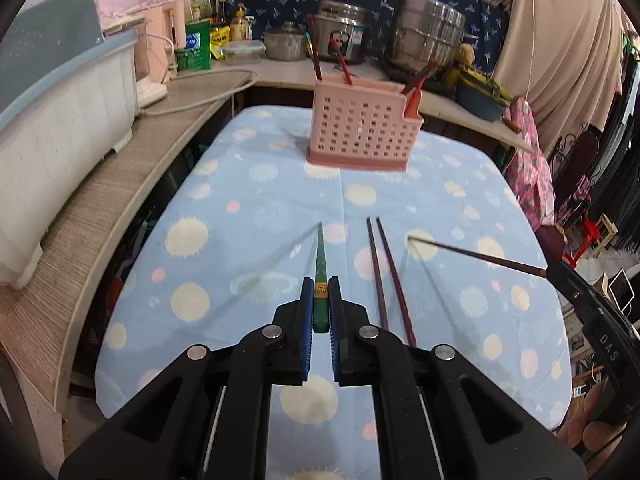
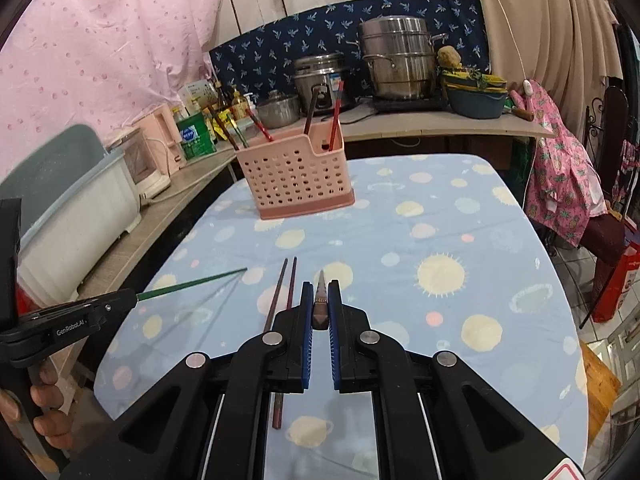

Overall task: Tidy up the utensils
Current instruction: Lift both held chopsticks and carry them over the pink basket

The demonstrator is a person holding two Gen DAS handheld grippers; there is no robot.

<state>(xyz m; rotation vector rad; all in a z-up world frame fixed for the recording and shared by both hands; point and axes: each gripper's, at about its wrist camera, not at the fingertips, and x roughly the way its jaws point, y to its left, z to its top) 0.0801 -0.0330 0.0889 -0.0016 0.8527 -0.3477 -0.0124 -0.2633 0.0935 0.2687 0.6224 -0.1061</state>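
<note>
- The left gripper (image 1: 320,292) is clamping a green chopstick (image 1: 321,256) between its ribbed blue pads, the tapered tip pointing toward the pink holder (image 1: 362,132).
- The right gripper (image 2: 320,296) is pinching a dark brown chopstick (image 2: 321,280) in the same way; seen from the left wrist, that stick is slanting in from the right.
- Between the two grippers, nearer than the holder, a pair of dark reddish chopsticks (image 1: 386,276) is lying side by side on the tablecloth (image 1: 248,200) (pale blue, dotted with cream suns and pastel planets).
- The holder, a perforated plastic basket on a darker base, is standing upright at the cloth's far end with several chopsticks already leaning in its compartments.
- Left of the holder, a wood-grain counter (image 1: 100,200) is carrying a white and grey bin (image 1: 60,92).
- Behind the holder, steel pots (image 2: 396,60) are sitting against a navy patterned cloth.
- The left gripper's side is reading "GenRobot.AI" in the right wrist view.
</note>
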